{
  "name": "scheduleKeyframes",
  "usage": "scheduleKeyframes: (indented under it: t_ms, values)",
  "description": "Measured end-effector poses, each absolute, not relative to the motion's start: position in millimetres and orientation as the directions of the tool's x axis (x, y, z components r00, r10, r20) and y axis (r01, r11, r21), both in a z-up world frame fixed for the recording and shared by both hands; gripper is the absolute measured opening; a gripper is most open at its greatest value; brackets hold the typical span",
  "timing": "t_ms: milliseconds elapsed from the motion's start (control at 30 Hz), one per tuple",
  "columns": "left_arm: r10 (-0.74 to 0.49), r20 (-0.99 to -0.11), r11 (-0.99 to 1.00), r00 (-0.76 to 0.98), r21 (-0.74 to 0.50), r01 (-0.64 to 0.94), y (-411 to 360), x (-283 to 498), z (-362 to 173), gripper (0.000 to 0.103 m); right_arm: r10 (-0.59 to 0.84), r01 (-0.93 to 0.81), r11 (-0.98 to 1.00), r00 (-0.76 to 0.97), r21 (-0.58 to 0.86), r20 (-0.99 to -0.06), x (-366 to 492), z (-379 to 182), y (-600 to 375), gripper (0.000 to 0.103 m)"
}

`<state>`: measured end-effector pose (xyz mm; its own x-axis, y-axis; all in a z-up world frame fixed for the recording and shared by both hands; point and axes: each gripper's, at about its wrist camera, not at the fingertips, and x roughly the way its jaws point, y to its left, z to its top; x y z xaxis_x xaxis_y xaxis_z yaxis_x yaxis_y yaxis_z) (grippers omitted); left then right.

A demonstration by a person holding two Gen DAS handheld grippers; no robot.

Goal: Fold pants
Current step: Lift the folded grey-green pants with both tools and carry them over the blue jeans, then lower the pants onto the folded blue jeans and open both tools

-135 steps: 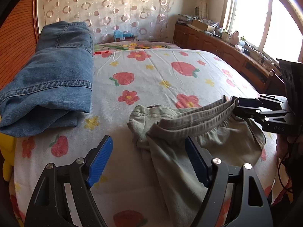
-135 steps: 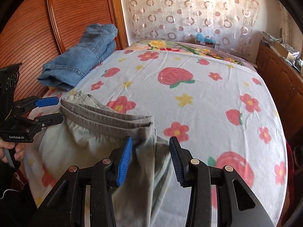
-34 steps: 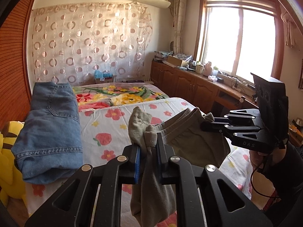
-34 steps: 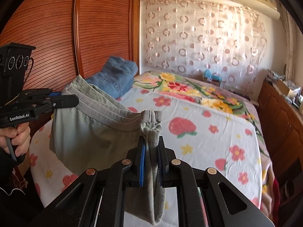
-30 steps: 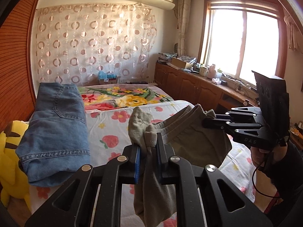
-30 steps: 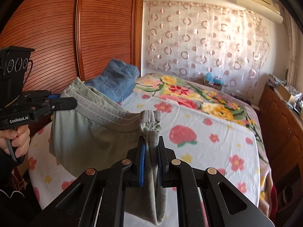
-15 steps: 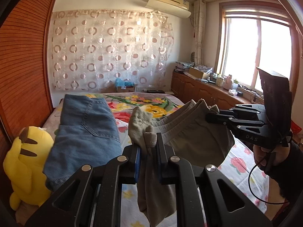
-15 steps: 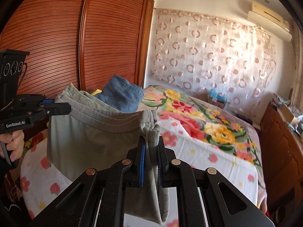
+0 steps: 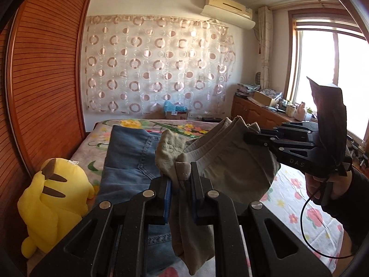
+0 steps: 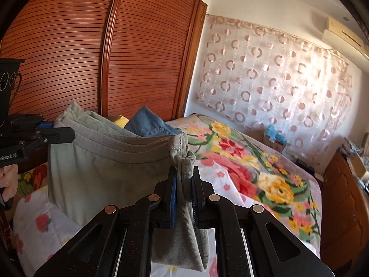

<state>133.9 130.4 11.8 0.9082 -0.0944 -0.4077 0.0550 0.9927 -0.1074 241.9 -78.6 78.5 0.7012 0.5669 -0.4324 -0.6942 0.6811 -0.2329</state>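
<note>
Left wrist view: the grey pants [image 9: 233, 161] are held above the bed [image 9: 299, 198], pinched by left tongs [image 9: 181, 180] and right tongs [image 10: 184, 184].

Matte black grippers, blue pads inside the fingers

Left gripper [image 9: 181, 180] and right gripper [image 10: 184, 184] – silver round screws, white lettering on the side, thin black cable, dark sleeve [image 9: 352, 205] at the wrist.

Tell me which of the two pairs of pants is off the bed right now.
The grey-green pants: both grippers hold their waistband up in the air. The blue jeans lie folded on the bed, untouched, beside the yellow plush toy.
</note>
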Motion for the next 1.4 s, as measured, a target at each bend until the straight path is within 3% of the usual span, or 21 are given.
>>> scheduleKeyframes:
  t_ms: [600, 1000, 1133, 1400]
  values:
    - [-0.007, -0.439, 0.986, 0.898, -0.152, -0.067, 167.8, 144.4, -13.9, 0.015, 0.622, -0.753, 0.583, 0.656, -0.306, -0.429, 309.7, 63.4, -12.9, 0.011]
    - [0.024, -0.451, 0.965, 0.892, -0.221, -0.138, 176.2, 131.5, -31.3, 0.015, 0.665, -0.796, 0.555, 0.598, -0.240, -0.447, 328.7, 59.1, 7.3, 0.011]
    - [0.048, -0.490, 0.954, 0.870, -0.235, -0.185, 178.3, 135.7, -45.6, 0.015, 0.658, -0.790, 0.584, 0.595, -0.186, -0.462, 333.5, 58.6, -0.8, 0.027]
    - [0.060, -0.512, 0.945, 0.857, -0.247, -0.214, 184.1, 134.3, -60.7, 0.015, 0.691, -0.843, 0.531, 0.491, -0.088, -0.530, 339.8, 43.6, -45.5, 0.027]
